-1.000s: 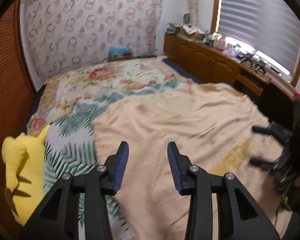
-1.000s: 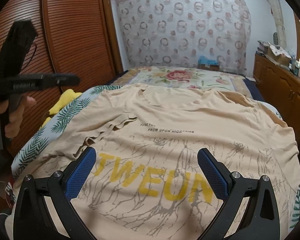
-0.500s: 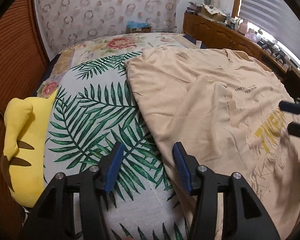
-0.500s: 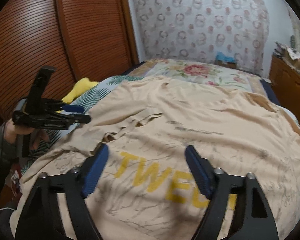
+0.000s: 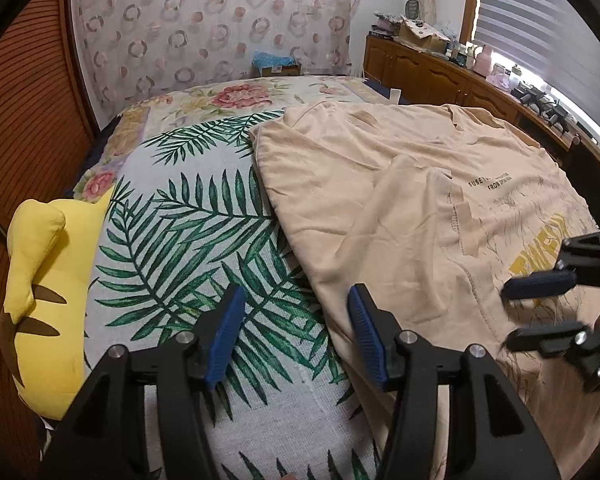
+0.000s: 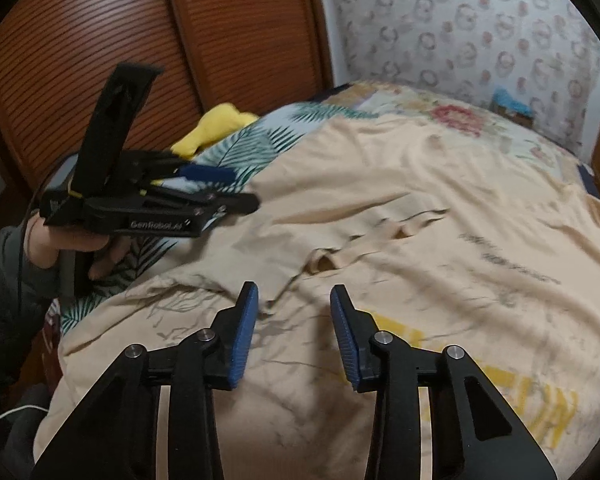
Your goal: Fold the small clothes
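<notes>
A beige T-shirt (image 5: 380, 184) with yellow letters lies spread on the bed; it also shows in the right wrist view (image 6: 440, 208). Its left sleeve (image 5: 412, 216) is folded inward over the chest. My left gripper (image 5: 296, 332) is open and empty, above the shirt's left edge and the palm-leaf sheet. My right gripper (image 6: 292, 332) is open and empty, above the shirt's lower left part near the folded sleeve (image 6: 380, 236). The right gripper also shows in the left wrist view (image 5: 548, 304), and the left gripper in the right wrist view (image 6: 220, 188).
A yellow plush toy (image 5: 44, 288) lies at the bed's left edge. A palm-leaf sheet (image 5: 188, 232) and floral bedding (image 5: 240, 96) cover the bed. Wooden louvred doors (image 6: 100, 40) stand left. A cluttered wooden cabinet (image 5: 440, 76) runs along the right under the window.
My left gripper has swung left to the shirt's edge and opened wider. My right gripper has narrowed its opening and moved left toward the folded sleeve.
</notes>
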{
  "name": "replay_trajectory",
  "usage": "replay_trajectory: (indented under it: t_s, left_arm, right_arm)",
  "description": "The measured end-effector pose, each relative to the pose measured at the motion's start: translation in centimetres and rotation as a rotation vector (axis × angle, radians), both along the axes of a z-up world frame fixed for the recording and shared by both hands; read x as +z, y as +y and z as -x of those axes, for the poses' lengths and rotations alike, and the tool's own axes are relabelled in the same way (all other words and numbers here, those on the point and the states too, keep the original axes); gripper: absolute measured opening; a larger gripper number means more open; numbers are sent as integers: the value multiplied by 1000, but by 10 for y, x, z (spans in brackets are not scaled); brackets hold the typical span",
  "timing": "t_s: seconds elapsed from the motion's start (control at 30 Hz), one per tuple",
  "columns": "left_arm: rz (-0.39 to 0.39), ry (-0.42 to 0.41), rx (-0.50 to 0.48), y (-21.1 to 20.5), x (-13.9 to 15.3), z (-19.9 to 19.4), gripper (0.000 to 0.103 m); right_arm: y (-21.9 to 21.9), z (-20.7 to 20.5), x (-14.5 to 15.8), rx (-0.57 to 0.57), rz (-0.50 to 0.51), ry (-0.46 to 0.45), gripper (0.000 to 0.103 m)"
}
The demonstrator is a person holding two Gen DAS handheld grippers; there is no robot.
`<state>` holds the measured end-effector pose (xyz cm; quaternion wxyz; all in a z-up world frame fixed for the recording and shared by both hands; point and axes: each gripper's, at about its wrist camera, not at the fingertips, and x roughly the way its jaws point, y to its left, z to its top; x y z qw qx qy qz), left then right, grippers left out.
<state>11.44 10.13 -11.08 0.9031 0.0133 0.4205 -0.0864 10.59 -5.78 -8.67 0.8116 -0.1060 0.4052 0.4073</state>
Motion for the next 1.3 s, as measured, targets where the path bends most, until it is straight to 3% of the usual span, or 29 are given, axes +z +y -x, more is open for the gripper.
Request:
replay_trajectory:
  t_s: [0.17,0.3,0.4,0.77,0.93,1.1,1.2,1.3]
  left_arm:
    - [3,-1,4,-1,1,0,54]
    - [-3,-2,28,0,1,1,54]
    - [-6,-17,47,-1,7,7,54]
    - [-8,-105,63,-9,44,14,54]
    - [-4,-119,55,-21,49,9,54]
    - [12,-115,28,-39,53,-8,54]
    - [2,-107,-7,-55,55,-26,54]
    - [-9,-107,-51,-74,58,-46,54]
  right_arm:
    - [16,0,-11,25,41,17,28]
    - [21,3,-13,49,53,-4,10]
    - [19,6,-11,64,57,-19,3]
    - [-3,21,1,43,22,-15,2]
    - [-14,11,9,-23,18,-39,16]
    - [-36,-7,19,-91,13,-60,24]
    - [-59,-24,28,-149,10,-74,39]
    - [-93,-45,37,-223,10,-99,44]
